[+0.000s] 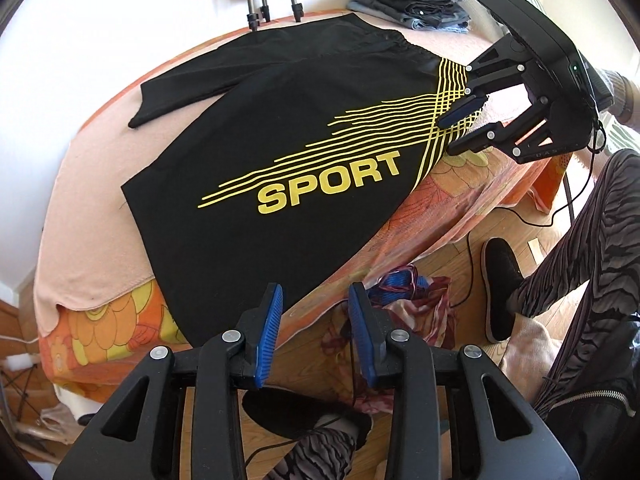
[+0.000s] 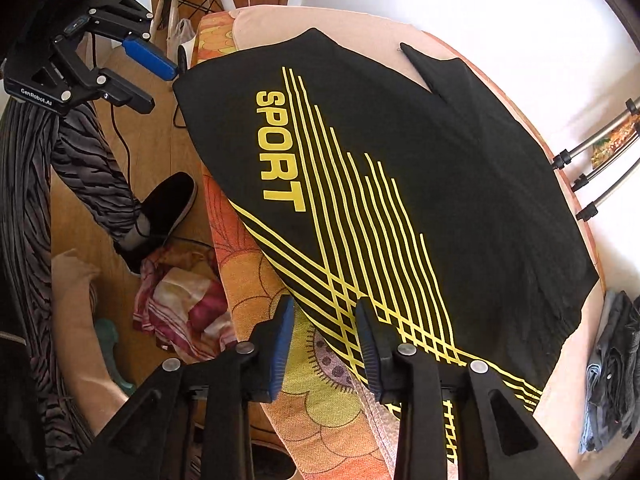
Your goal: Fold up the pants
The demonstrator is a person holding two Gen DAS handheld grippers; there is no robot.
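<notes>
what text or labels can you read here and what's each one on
"SPORT": yellow print on the black shorts.
"GenRobot.AI": white lettering on the left tool body, seen in the right wrist view.
Faint lettering on the right tool body in the left wrist view: too small to read.

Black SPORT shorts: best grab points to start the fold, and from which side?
Take the black SPORT shorts along the near edge that hangs over the table's front: the hem corner under the left tongs and the striped waistband corner at the right tongs. Come from above at the person's side; the overhanging edge probably lets one pad slip underneath.
</notes>
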